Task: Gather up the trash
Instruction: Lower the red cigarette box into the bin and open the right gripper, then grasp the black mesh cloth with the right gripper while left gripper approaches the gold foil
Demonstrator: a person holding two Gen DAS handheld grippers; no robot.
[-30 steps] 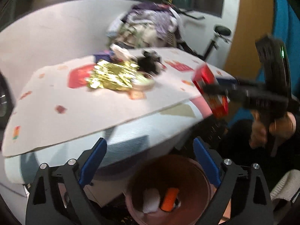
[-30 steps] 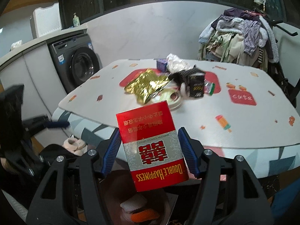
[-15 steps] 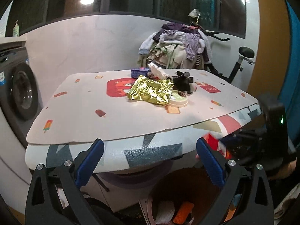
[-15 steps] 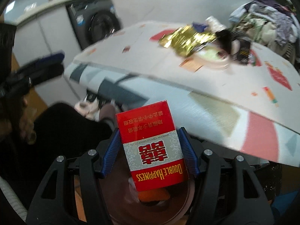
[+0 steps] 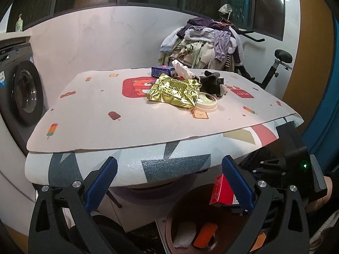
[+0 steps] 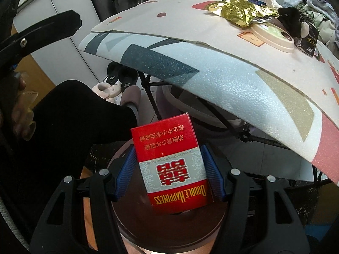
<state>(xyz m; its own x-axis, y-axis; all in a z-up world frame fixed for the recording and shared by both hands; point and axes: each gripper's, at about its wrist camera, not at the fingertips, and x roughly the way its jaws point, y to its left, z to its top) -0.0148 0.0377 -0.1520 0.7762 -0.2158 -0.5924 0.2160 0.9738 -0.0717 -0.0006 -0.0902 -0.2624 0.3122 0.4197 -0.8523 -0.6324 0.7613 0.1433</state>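
Observation:
My right gripper (image 6: pixel 169 169) is shut on a red cigarette box (image 6: pixel 169 160), its blue pads pressed to both sides. The box hangs right above the brown round bin (image 6: pixel 169 228) under the table edge. In the left wrist view the same red box (image 5: pixel 222 192) shows at the lower right over the bin (image 5: pixel 175 216), which holds a white wad and an orange piece. My left gripper (image 5: pixel 169 182) stands open with nothing between its fingers, pointed at the table front. On the table lie a gold foil wrapper (image 5: pixel 175 92), a round cream lid (image 5: pixel 206 103), a crumpled tissue (image 5: pixel 183 71) and a blue box (image 5: pixel 162 71).
The table (image 5: pixel 106 127) has a foam edge overhanging the bin. A washing machine (image 5: pixel 19 93) stands at the left, and a heap of clothes (image 5: pixel 203 42) at the back. A person's black-clad leg (image 6: pixel 74 110) and slippers (image 6: pixel 110 89) lie under the table.
My right gripper has dropped from above the table down to just over the bin, carrying the red box. The left gripper swung left to face the table front.

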